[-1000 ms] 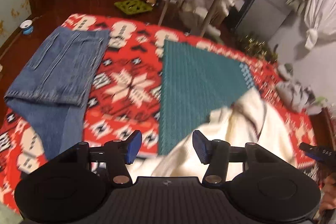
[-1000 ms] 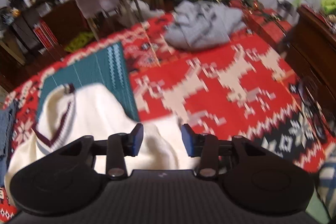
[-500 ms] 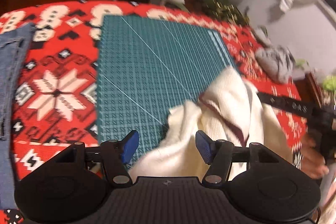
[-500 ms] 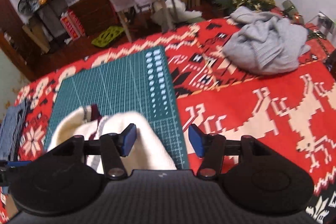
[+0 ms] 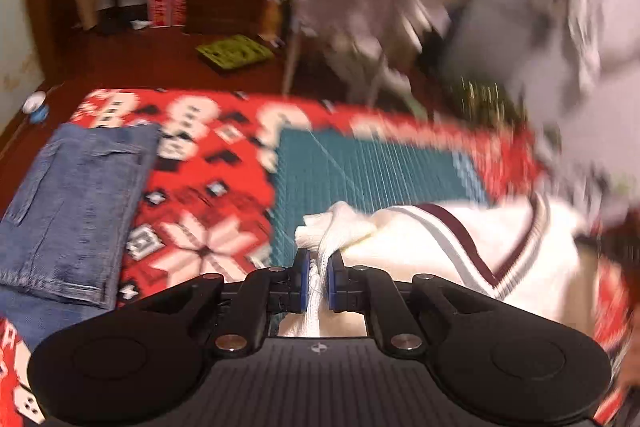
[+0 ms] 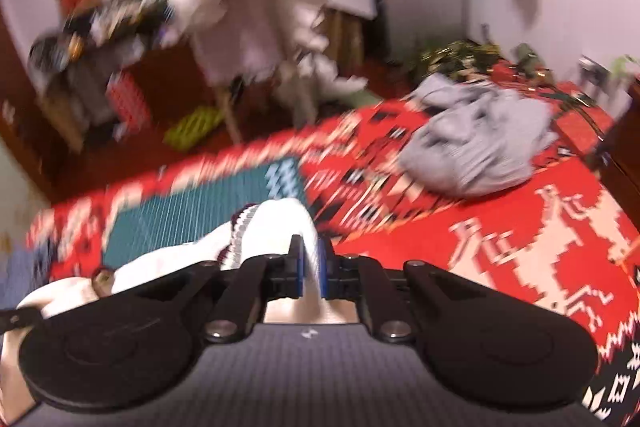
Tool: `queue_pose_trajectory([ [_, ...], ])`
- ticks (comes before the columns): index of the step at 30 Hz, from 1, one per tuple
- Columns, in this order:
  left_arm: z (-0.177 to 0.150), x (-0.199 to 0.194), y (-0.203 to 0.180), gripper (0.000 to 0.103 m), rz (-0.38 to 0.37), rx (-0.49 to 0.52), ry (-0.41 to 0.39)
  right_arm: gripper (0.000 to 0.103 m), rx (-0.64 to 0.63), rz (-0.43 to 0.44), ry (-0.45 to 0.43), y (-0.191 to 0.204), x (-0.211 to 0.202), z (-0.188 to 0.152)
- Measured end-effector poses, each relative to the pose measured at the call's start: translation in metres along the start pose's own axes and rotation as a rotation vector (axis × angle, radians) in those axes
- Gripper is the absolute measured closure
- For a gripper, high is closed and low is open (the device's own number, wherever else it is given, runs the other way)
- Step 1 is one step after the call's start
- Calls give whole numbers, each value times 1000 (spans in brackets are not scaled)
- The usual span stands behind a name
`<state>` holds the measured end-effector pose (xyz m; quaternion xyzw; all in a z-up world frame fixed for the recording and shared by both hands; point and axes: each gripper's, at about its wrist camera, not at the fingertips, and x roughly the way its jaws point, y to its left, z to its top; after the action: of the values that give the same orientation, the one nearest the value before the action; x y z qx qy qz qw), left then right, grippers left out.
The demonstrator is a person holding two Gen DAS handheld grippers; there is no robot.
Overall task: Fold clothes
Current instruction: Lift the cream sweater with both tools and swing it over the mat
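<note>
A cream knit sweater (image 5: 432,247) with a maroon-striped V-neck lies at the near edge of a teal cutting mat (image 5: 360,167). My left gripper (image 5: 318,267) is shut on a bunched fold of its white fabric. In the right wrist view the same sweater (image 6: 272,227) rises as a hump over the mat (image 6: 192,215), and my right gripper (image 6: 311,263) is shut on its cream cloth. Both views are motion-blurred.
A red patterned blanket (image 5: 208,187) covers the bed. Folded blue jeans (image 5: 76,199) lie at the left. A crumpled grey garment (image 6: 476,147) sits at the far right. A chair draped with white clothes (image 6: 260,11) stands beyond the bed, with a dark wooden floor around it.
Both grippers were open over the sweater and have shut on its cloth. The sweater is now pulled up and stretched between them, its V-neck showing. Both cameras have swung.
</note>
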<state>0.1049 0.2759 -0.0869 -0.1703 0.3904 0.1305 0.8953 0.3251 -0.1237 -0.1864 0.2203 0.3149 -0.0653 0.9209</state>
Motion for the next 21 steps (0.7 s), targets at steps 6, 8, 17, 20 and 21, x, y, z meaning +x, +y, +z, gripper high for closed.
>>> queue_pose_trajectory([
  [6,6,-6,5,94,-27,-33,11,95,-8,45,33,-2,-3,5],
  [8,1,14,0,94,20,-2,95,95,-42,12,123,2,13,0],
  [17,-24,69,-11,92,95,76,348,95,-123,-88,366,11,59,-31],
  [20,-21,66,-9,93,95,59,320,95,-114,-90,329,14,53,-28],
  [21,-18,64,-7,94,94,46,309,95,-106,-89,313,15,50,-25],
])
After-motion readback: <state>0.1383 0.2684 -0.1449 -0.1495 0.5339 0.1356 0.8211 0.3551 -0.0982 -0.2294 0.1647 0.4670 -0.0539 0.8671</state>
